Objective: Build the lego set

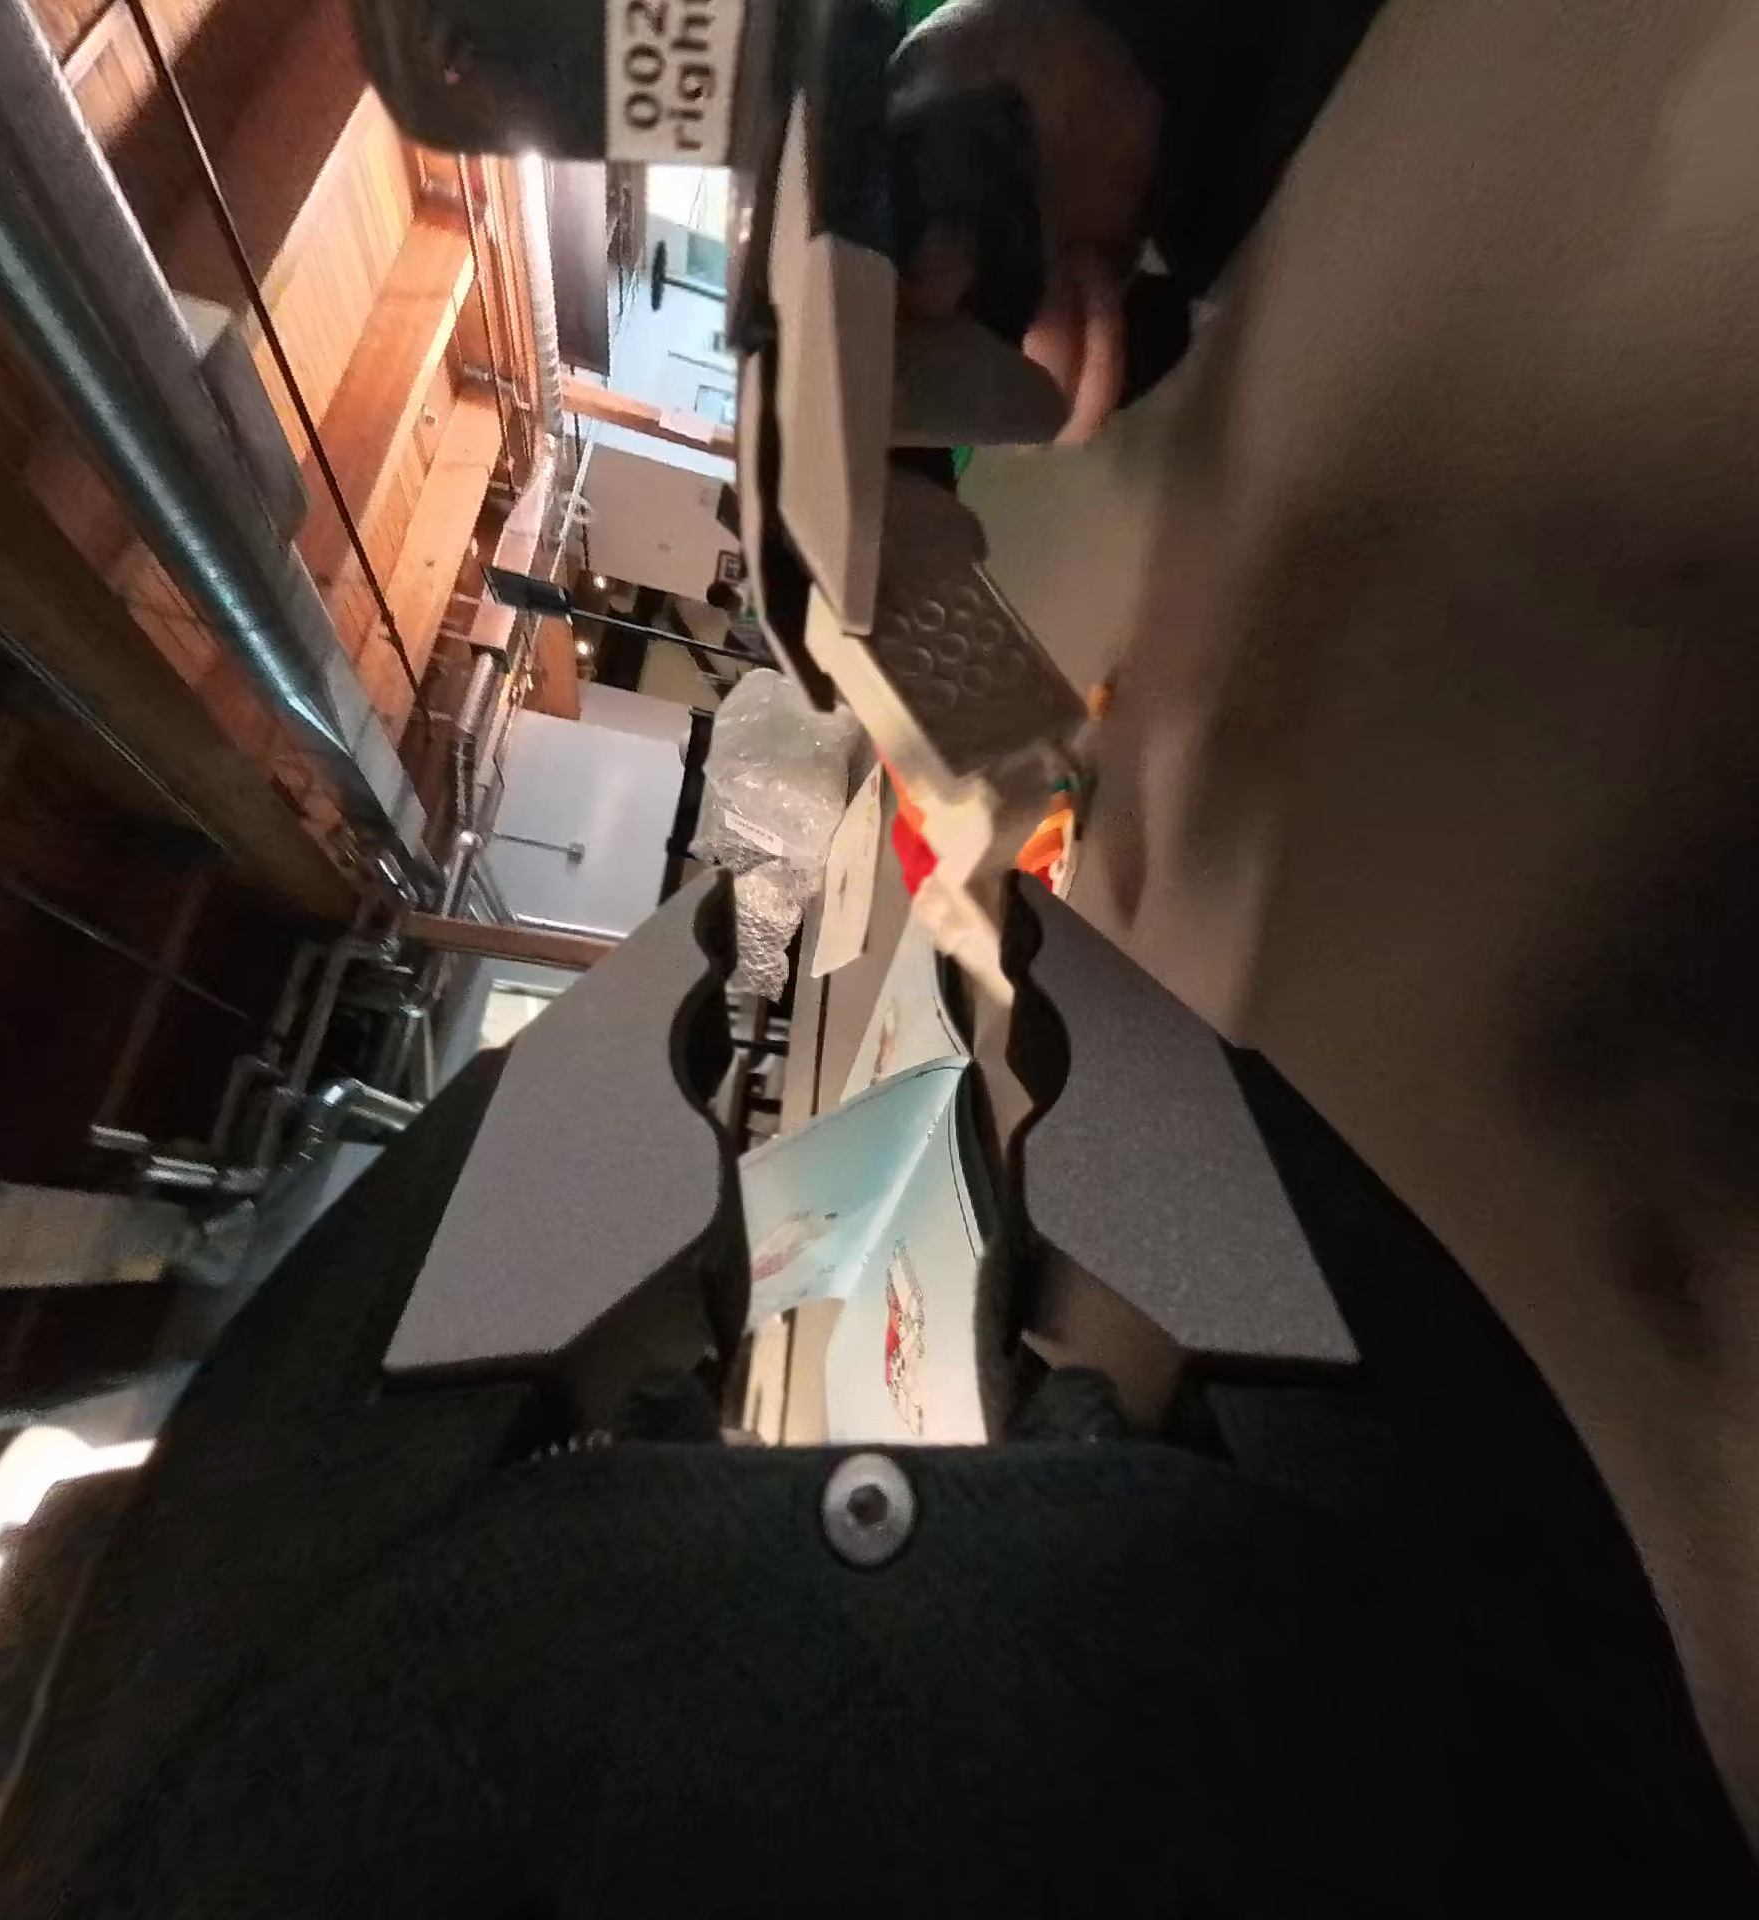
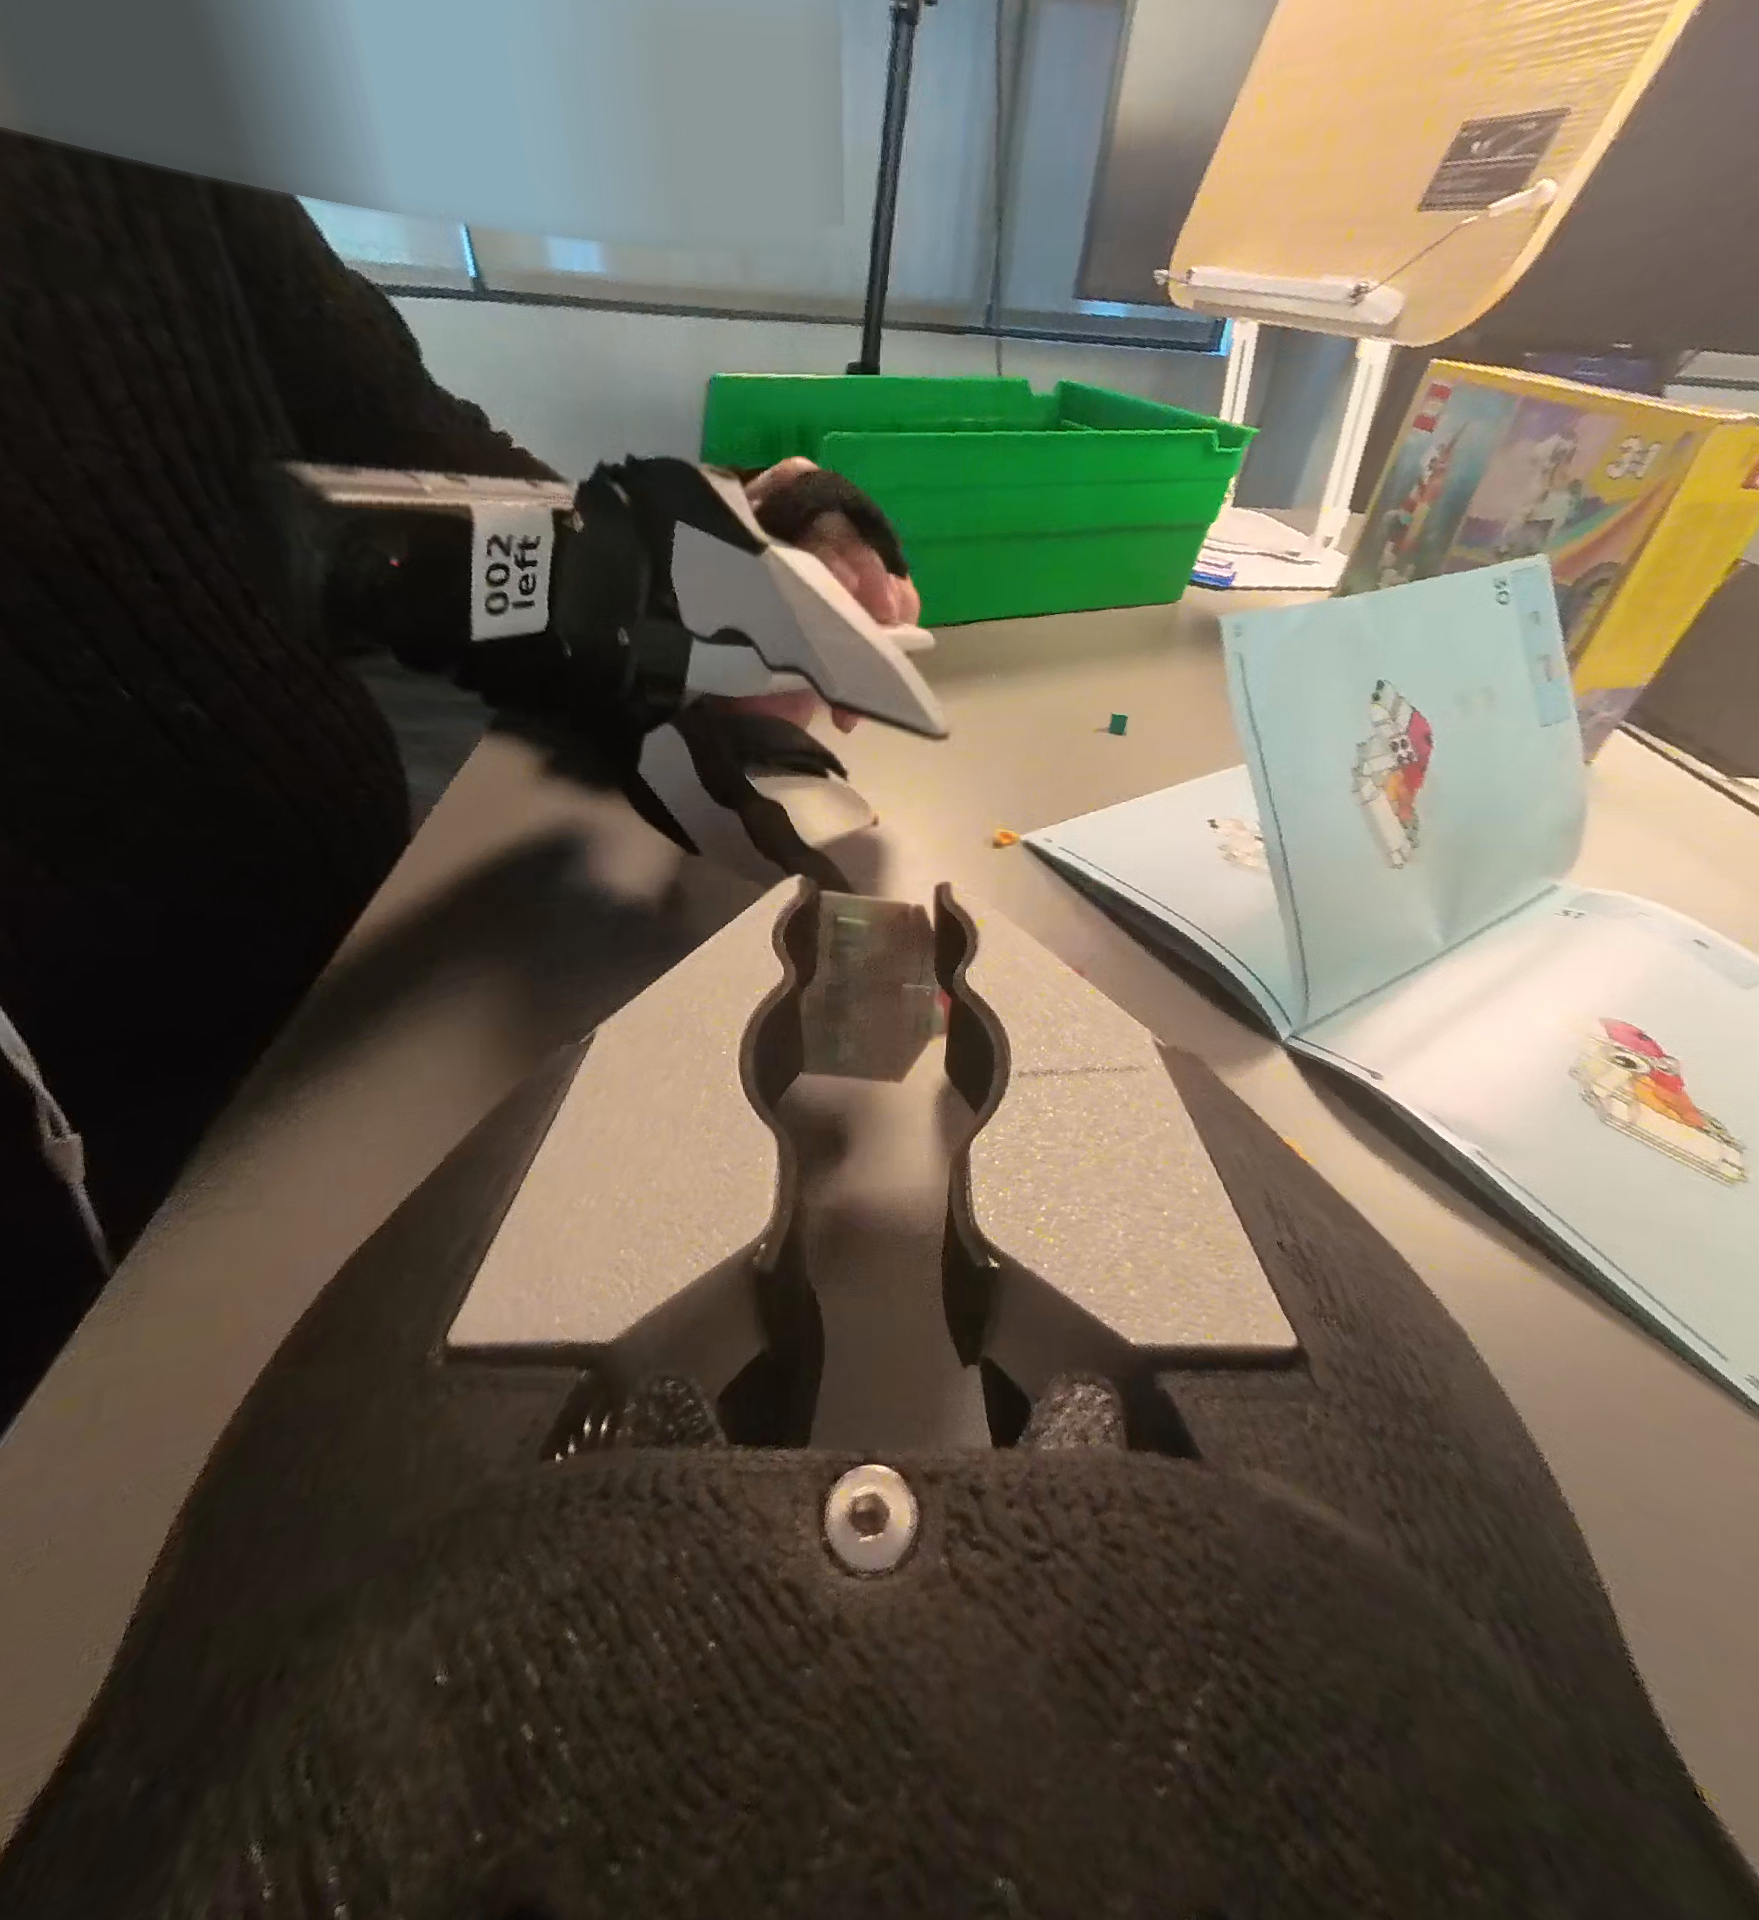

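My right gripper (image 2: 870,904) is shut on a small lego build (image 2: 864,987), which is blurred and looks white-grey with a bit of red. It holds the build above the grey table (image 2: 1010,727). In the left wrist view the right gripper (image 1: 958,748) comes in from the top, holding the white, red and orange build (image 1: 958,831) just past my left fingertips. My left gripper (image 1: 864,894) is open and empty, turned on its side. It also shows in the right wrist view (image 2: 896,774), a little beyond and left of the held build.
An open light-blue instruction booklet (image 2: 1477,1039) lies at the right with one page standing up. Green bins (image 2: 1010,499) and the lego box (image 2: 1633,520) stand at the back. A small green piece (image 2: 1119,724) and an orange piece (image 2: 1003,836) lie loose. A person's dark sleeve (image 2: 127,623) fills the left. My left and right fingertips are right by each other.
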A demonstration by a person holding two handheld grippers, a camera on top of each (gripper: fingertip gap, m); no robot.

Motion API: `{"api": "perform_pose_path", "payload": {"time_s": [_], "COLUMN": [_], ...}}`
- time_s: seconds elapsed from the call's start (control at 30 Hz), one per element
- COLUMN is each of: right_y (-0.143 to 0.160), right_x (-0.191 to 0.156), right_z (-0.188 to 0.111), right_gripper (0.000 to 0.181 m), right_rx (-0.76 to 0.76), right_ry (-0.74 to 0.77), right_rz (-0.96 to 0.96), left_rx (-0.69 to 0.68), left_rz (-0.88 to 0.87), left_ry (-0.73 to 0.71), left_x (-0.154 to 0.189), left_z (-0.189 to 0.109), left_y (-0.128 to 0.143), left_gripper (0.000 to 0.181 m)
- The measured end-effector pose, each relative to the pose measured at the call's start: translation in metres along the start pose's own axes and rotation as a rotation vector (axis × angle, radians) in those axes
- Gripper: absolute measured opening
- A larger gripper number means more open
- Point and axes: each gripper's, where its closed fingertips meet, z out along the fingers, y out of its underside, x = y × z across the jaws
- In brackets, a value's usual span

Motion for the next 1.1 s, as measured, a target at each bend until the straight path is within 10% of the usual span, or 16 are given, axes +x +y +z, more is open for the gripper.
{"api": "perform_pose_path", "payload": {"time_s": [1.1], "right_y": [0.079], "right_x": [0.012], "right_z": [0.002], "right_gripper": [0.048], "right_rx": [-0.532], "right_ry": [0.072], "right_rz": [0.033], "left_rx": [0.011], "left_rz": [-0.027], "left_ry": [0.189], "left_x": [0.038], "left_z": [0.005], "left_y": [-0.008], "left_gripper": [0.046]}}
